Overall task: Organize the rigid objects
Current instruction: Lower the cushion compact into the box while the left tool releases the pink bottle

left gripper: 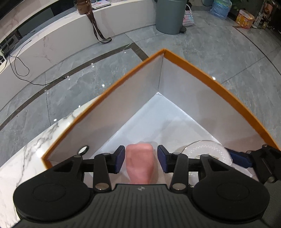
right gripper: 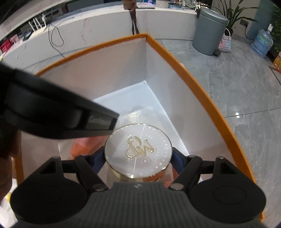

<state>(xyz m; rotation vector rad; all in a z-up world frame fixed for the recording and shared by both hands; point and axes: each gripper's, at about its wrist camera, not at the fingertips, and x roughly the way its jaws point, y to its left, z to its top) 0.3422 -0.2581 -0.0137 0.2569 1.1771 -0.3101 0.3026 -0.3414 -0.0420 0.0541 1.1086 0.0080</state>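
Observation:
An orange-rimmed box (left gripper: 207,79) with white inner walls stands on a marble table; both grippers are over its inside. My left gripper (left gripper: 141,158) is open; a pink object (left gripper: 139,163) lies between its blue pads (left gripper: 120,158) with gaps on both sides. My right gripper (right gripper: 137,157) is shut on a round jar with a clear lid and gold monogram (right gripper: 138,147), held low inside the box (right gripper: 202,91). The jar's lid (left gripper: 209,152) and the right gripper's finger (left gripper: 240,157) also show at the right in the left wrist view. The left gripper's body (right gripper: 52,114) crosses the right wrist view.
The marble table (left gripper: 26,161) edge lies left of the box. Beyond are a grey tiled floor, a grey pedal bin (left gripper: 169,15), a woven bag (left gripper: 188,17), a curved white counter (left gripper: 52,40) with a brown bag strap and cables.

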